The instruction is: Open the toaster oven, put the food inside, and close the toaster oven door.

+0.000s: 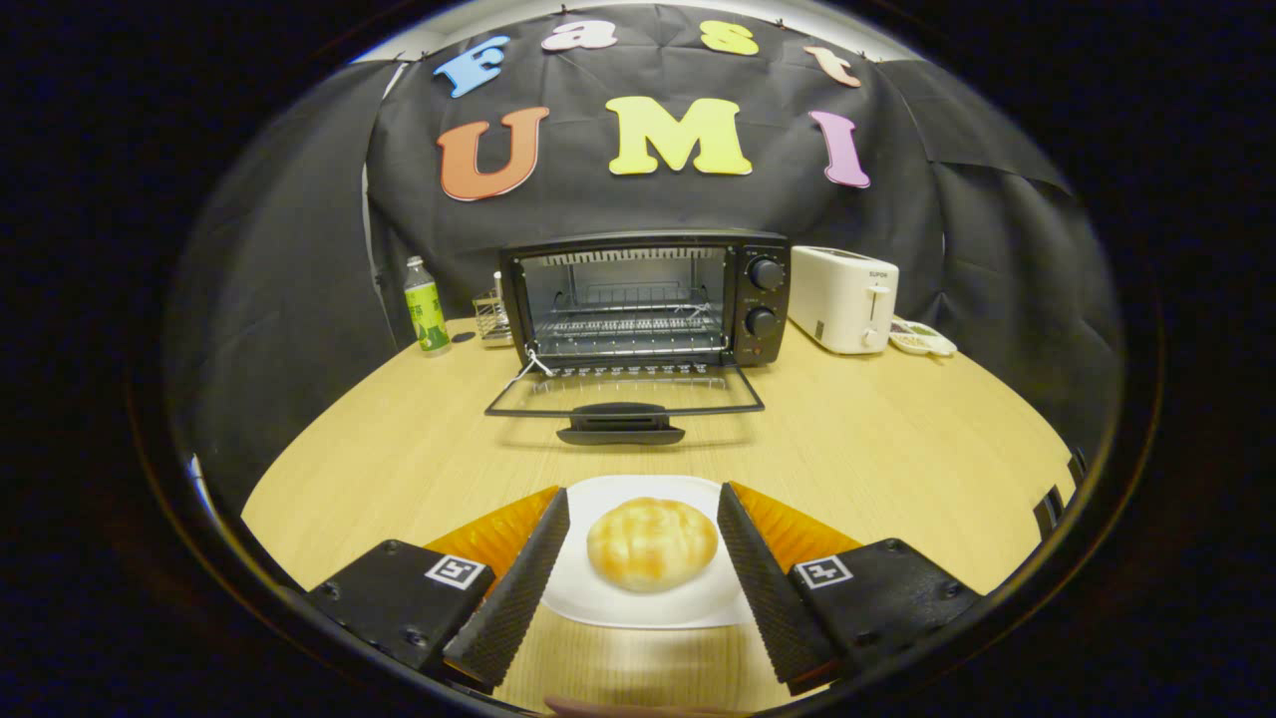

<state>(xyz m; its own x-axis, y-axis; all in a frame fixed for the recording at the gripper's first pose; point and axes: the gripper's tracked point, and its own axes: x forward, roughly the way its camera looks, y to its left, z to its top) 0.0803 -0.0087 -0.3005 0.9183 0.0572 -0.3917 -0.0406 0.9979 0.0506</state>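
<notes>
Ridged jaws, square-marker-tagged black mounts

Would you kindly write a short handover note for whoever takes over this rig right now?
Tool: open, fingers either side of the bun, not touching it.
Bun: on the white plate on the table, in front of the oven.
Door: already folded down flat; rack inside bare.
Done: oven opened.
Left: grip the bun, place it on the rack, close the door.

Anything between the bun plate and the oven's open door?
No. In the gripper view only bare table separates the plate from the open door. Open jaws flank the bun.
</notes>
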